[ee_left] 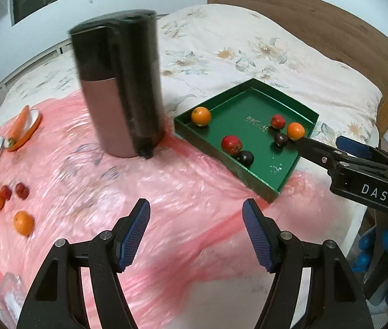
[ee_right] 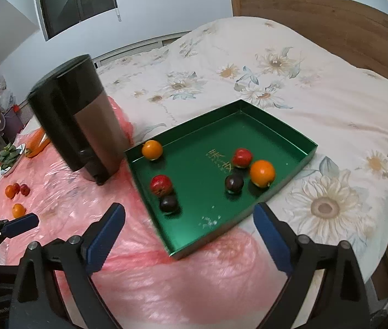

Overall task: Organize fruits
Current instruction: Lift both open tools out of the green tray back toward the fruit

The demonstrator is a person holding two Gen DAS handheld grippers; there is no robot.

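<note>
Right wrist view shows our right gripper (ee_right: 188, 235) wide open and empty above the near edge of the green tray (ee_right: 276, 197), which already holds six fruits. Our left gripper (ee_left: 196, 233) is equally open and holds nothing over the pink sheet (ee_left: 166, 192). We judge we are between pickups: four loose fruits (ee_left: 13, 205) lie far left, so the left gripper must swing toward them.

1. Left wrist view: looks forward and down, from left of and farther from the green tray (ee_left: 265, 189).
2. Right wrist view: closer, facing the tray (ee_right: 290, 176) directly.
3. Shared: tray, black canister (ee_left: 120, 87), pink plastic sheet (ee_left: 166, 192).
</note>
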